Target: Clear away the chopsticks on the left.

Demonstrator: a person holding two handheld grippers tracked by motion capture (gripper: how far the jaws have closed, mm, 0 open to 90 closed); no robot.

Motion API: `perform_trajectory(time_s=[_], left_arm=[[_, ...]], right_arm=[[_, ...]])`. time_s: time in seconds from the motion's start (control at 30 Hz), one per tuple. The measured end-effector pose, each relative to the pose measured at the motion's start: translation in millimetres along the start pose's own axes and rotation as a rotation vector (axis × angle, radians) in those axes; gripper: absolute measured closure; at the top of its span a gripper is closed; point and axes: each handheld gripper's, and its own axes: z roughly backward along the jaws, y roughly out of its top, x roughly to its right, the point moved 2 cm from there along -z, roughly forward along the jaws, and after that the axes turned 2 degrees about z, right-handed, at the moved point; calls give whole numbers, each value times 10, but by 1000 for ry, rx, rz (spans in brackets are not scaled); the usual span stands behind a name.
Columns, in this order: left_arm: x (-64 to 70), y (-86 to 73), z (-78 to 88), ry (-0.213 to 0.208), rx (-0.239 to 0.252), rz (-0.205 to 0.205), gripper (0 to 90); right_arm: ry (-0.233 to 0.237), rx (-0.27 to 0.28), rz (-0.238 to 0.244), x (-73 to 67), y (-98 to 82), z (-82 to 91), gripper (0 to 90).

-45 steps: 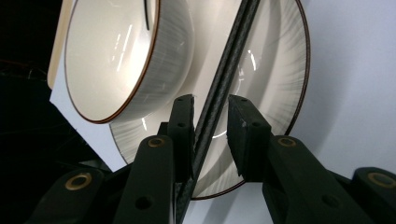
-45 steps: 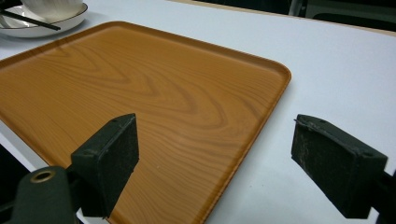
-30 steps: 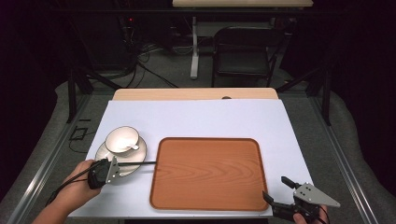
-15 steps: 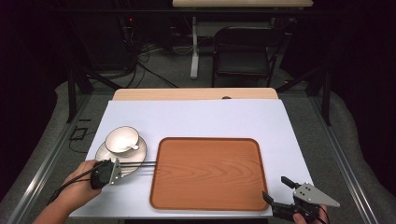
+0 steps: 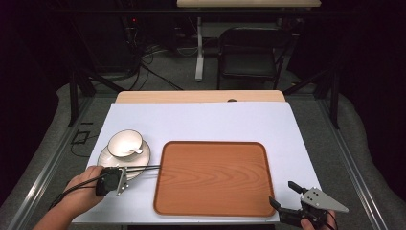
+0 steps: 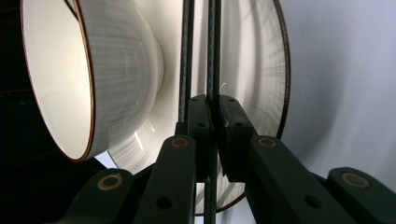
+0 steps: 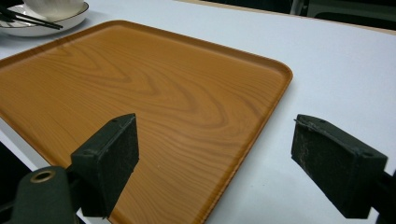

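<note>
Chopsticks (image 5: 141,167) lying across the saucer (image 5: 107,158) rim beside the cup (image 5: 124,143), long axis pointing right toward the tray (image 5: 213,178). Left tool (image 5: 125,174) has just been closing and is now gripping their near ends, pads pressing both sticks together. Right tool (image 5: 282,195) is hovering wide open and empty at the tray's near right corner, well apart on the bench (image 5: 215,120)
</note>
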Motion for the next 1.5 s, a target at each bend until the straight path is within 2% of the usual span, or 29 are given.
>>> perform_trajectory(time_s=[0.1, 0.13, 0.37, 0.93, 1.13, 1.27, 1.3, 1.37, 1.4, 1.43, 1.47, 1.5], left_arm=[[6, -4, 10, 12, -1, -19, 846], [2, -6, 20, 3, -8, -19, 847], [-33, -28, 124, 32, 7, -7, 848], [-281, -55, 456, 101, 23, 29, 848], [-320, -58, 520, 108, 25, 35, 848], [-390, -48, 589, 64, 67, 178, 849], [-390, -48, 589, 64, 67, 178, 849], [-422, -37, 617, 31, 91, 264, 848], [-450, -20, 646, -4, 108, 351, 849], [-450, -20, 646, -4, 108, 351, 848], [-472, 3, 667, -41, 123, 423, 848], [-479, 17, 674, -62, 140, 469, 848]], right_arm=[[1, -1, -1, 1, 0, -1, 145], [0, -1, -1, 1, 0, -1, 145], [-1, -2, -1, 0, 0, -3, 145], [-3, -2, 0, -3, 1, -1, 145], [-3, -2, 2, -4, 1, 3, 145], [-2, -1, 2, -3, 1, 2, 145], [-2, -1, 2, -3, 1, 2, 145], [-2, -1, 2, -4, 1, 2, 145], [-3, -1, 2, -5, 1, 2, 145], [-3, -1, 2, -5, 1, 2, 145], [-2, -2, 1, -4, 1, 1, 145], [-3, -1, 2, -3, 1, 1, 145]])
